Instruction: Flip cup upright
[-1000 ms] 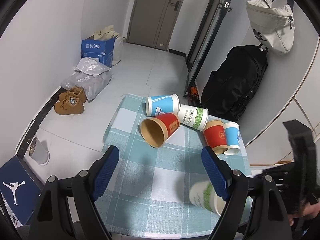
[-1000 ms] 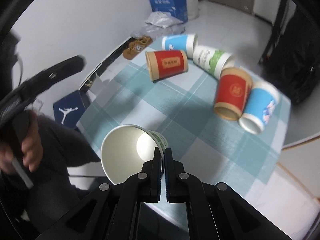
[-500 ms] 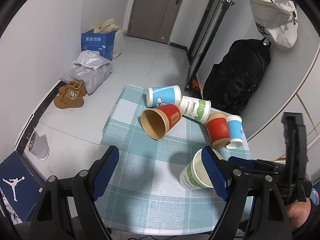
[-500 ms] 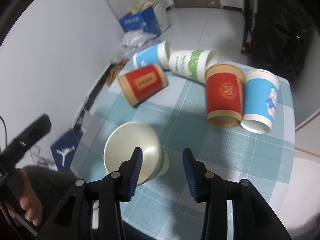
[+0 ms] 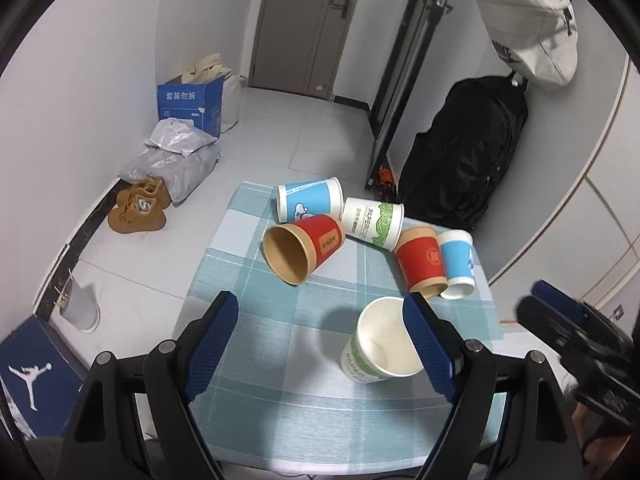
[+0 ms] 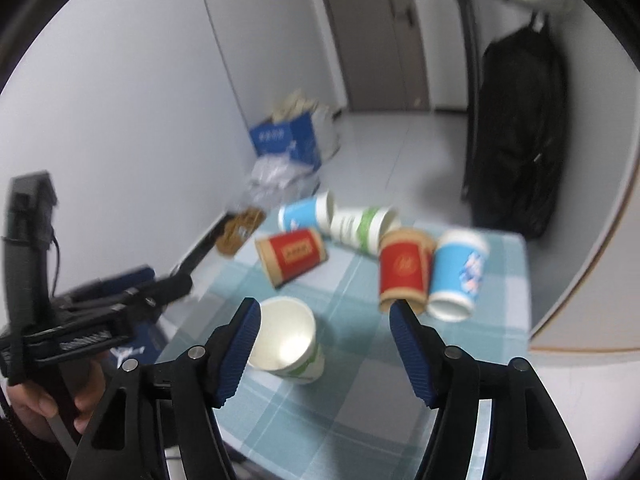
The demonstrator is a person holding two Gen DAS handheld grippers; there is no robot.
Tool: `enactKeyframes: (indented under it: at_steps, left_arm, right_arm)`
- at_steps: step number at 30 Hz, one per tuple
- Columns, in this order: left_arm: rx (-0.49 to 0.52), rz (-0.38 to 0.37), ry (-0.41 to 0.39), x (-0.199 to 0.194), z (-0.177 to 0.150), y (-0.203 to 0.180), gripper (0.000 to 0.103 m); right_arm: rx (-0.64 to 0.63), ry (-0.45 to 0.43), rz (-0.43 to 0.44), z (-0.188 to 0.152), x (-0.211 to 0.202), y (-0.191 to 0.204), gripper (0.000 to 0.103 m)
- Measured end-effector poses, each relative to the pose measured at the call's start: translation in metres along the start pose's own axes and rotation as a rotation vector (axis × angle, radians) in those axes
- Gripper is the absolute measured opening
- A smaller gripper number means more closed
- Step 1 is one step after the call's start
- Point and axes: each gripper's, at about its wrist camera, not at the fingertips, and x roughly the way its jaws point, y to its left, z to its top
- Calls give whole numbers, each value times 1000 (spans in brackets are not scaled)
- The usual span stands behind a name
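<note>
Bare checked desk (image 5: 256,344) lies left of the upright cup (image 5: 384,340); five tipped cups (image 5: 360,236) crowd the far side.

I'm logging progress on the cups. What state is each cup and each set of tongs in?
Green-white cup near the front: upright, released.
Red cup, left: on its side.
Red cup, right: on its side.
Other three cups: on their sides.
Left tongs: open.
Right tongs: open.
</note>
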Motion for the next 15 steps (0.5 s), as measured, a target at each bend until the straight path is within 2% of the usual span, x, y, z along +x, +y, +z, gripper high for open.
enactKeyframes:
  at_steps: [4, 8, 12, 15]
  left_arm:
    - [9, 8, -36, -4, 2, -8, 81]
    - [18, -2, -42, -3, 0, -15, 81]
    - [38, -7, -43, -2, -2, -22, 81]
    - [46, -2, -51, -3, -3, -25, 81]
  right_arm:
    - [-25, -89, 12, -4, -21, 5, 67]
    - [-16, -168, 3, -17, -31, 2, 75]
    - [31, -176, 10, -33, -27, -10, 76]
    - [48, -149, 3, -40, -22, -16, 76]
